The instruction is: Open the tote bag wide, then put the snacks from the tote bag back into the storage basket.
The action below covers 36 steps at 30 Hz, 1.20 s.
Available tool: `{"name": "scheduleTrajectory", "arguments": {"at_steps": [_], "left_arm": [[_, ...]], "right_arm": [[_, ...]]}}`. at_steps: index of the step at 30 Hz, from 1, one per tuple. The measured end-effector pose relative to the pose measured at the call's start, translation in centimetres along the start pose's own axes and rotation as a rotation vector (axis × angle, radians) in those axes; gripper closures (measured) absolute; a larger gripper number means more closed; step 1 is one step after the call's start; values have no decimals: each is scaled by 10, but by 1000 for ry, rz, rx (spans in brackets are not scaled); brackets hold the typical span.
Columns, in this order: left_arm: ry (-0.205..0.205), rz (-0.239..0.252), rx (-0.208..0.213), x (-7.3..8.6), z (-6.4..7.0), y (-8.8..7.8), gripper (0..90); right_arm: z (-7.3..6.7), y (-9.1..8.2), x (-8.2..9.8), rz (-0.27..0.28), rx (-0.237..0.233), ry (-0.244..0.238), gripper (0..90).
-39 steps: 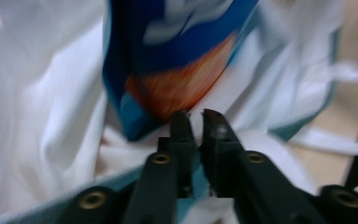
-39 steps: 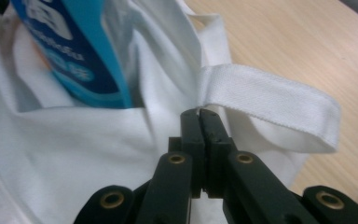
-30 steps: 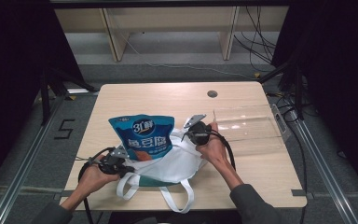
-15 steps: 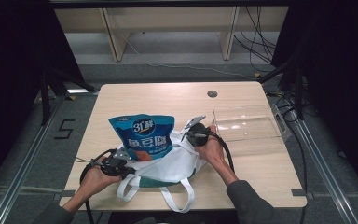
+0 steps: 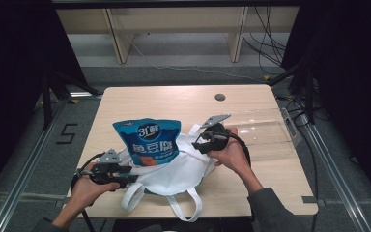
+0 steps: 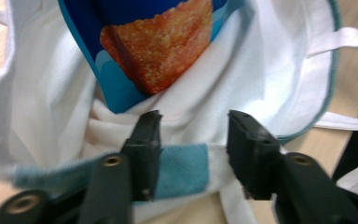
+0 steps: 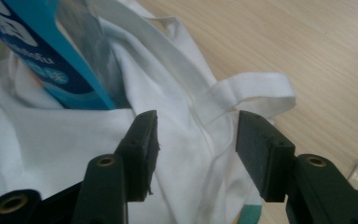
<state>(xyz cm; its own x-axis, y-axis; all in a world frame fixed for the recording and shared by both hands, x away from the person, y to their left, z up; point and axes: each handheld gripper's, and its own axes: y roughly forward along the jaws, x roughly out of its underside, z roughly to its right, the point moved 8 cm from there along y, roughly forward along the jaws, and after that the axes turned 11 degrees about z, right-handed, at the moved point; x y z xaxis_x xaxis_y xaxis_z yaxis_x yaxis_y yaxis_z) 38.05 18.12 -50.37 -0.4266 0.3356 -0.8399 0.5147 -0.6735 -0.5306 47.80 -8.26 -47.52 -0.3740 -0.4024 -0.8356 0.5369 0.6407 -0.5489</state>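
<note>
Working at the near edge of one wooden table [image 5: 251,188], a person's two hands each hold one tool beside a single white bag [image 5: 176,171] with teal trim. The bag lies open on the table's near half, its two looped handles [image 5: 183,208] hanging toward the front edge. One blue snack pouch [image 5: 147,140] stands partly inside it, its top leaning away from the person.

The left tool [image 5: 128,175] sits at the bag's near left rim; in the left gripper view its two jaws have just been opening and stand apart, the teal hem [image 6: 182,169] lying between them with the pads no longer pressing on it. The right tool [image 5: 200,142] is at the bag's far right rim; in the right gripper view its two jaws have likewise just been opening and stand wide, white cloth and one strap [image 7: 256,91] behind the gap, nothing gripped.

Just beyond the right hand [image 5: 232,154], one clear plastic bin [image 5: 270,133] rests on the table's right side. Farther off, one dark round hole [image 5: 220,97] marks the tabletop. Behind the table stands one pale wooden shelf frame [image 5: 174,19].
</note>
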Motion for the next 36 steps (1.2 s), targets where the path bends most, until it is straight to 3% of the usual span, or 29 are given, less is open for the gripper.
{"name": "scheduleTrajectory", "arguments": {"at_steps": [2, 3, 4, 5, 7, 8, 10, 11, 14, 18, 19, 21, 24, 25, 27, 28, 29, 30, 31, 32, 34, 36], "left_arm": [[-25, 1, -17, 3, 2, -5, 406], [1, 5, -18, 3, 2, -7, 384], [-7, 11, -17, 4, 4, -10, 382], [-28, 14, -21, 4, 6, -11, 374], [2, 32, -38, 3, 5, -17, 356], [-24, 39, -57, 3, 6, -19, 343], [-9, 56, -82, 3, 5, -23, 309], [-25, 50, -87, 5, 6, -25, 298], [-10, 51, -105, 7, 6, -32, 298], [-25, 72, -111, 10, 7, -37, 287], [-2, 55, -121, 12, 5, -40, 284], [-20, 48, -137, 16, 6, -42, 271], [-24, 36, -145, 21, 6, -45, 252], [-26, 41, -159, 21, 6, -45, 242], [-50, 35, -154, 25, 9, -46, 235], [-26, 32, -150, 26, 8, -47, 234], [-46, 34, -154, 27, 10, -46, 230], [-48, 32, -153, 29, 10, -46, 224], [-10, 9, -145, 31, 9, -48, 224], [-26, 19, -150, 31, 10, -48, 223], [-6, -9, -148, 34, 8, -51, 221], [-5, -6, -146, 34, 9, -51, 221]], "right_arm": [[-1, -1, 0, -4, -15, -34, 456], [-2, -4, 1, -18, -19, -30, 445], [-2, -4, 1, -8, -15, -27, 440], [-3, -7, 2, -32, -27, -35, 436], [-4, -9, 1, -26, -22, -34, 427], [-4, -9, 1, -17, -21, -42, 426], [-6, -11, 1, -28, -25, -34, 418], [-5, -11, 2, -28, -26, -50, 414], [-8, -11, 2, -24, -30, -53, 411], [-12, -14, 1, -45, -44, -59, 405], [-13, -14, 0, -48, -53, -56, 404], [-14, -14, -2, -30, -46, -65, 402], [-15, -18, -4, -59, -58, -77, 396], [-17, -18, -6, -44, -50, -72, 395], [-18, -22, -9, -67, -56, -87, 384], [-19, -22, -12, -46, -51, -91, 383], [-20, -24, -15, -49, -50, -83, 380], [-21, -26, -18, -49, -63, -103, 375], [-22, -28, -21, -40, -56, -104, 374], [-25, -30, -26, -32, -61, -101, 367], [-29, -33, -31, -35, -69, -111, 356], [-33, -37, -38, -32, -81, -127, 343]]}}
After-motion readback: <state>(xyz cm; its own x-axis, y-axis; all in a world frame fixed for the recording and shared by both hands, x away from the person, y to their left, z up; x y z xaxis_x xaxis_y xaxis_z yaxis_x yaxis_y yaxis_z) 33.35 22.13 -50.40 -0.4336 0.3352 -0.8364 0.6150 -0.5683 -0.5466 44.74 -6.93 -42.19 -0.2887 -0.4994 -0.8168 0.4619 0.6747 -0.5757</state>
